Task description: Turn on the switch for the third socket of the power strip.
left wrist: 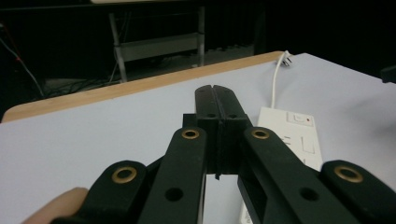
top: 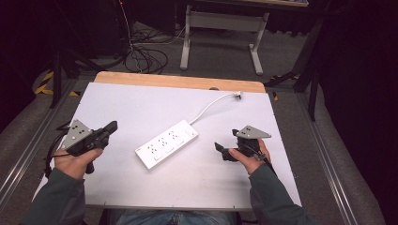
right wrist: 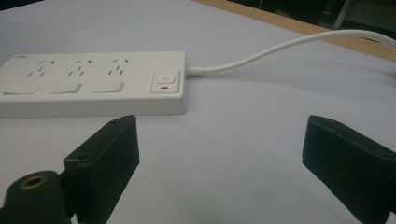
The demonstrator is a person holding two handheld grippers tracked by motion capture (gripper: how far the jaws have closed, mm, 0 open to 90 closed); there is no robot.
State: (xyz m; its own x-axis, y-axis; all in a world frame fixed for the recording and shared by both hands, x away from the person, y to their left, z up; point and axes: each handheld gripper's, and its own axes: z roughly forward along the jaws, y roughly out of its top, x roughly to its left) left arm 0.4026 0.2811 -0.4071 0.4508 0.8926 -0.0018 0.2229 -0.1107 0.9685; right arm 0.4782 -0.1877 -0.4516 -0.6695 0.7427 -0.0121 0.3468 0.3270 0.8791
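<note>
the white power strip (top: 167, 143) lies flat near the middle of the pale table (top: 141, 101), set on a slant with its long axis running from about 7 o'clock to 1 o'clock; it carries three socket groups in a row and a switch with a small red mark at the end where the white cable (top: 211, 105) leaves it; that cable curves off toward 1 o'clock and ends in a plug (top: 238, 95) just short of the wooden far edge (top: 178, 81); bare tabletop lies on every side of the strip, wide toward 9 o'clock and toward the near edge at 6 o'clock, narrower toward the right edge at 3 o'clock; the left gripper (top: 111, 126) sits at 9 o'clock of the strip, well apart from it, held above the table in the person's left hand (top: 75, 161) and pointing toward 2 o'clock, its jaws pressed together with nothing between them; the right gripper (top: 218, 147) waits at 3 o'clock of the strip, near its switch end, held low in the right hand (top: 248, 158) and aimed toward 9 o'clock, jaws spread wide and empty, the strip's long side just beyond them.
</note>
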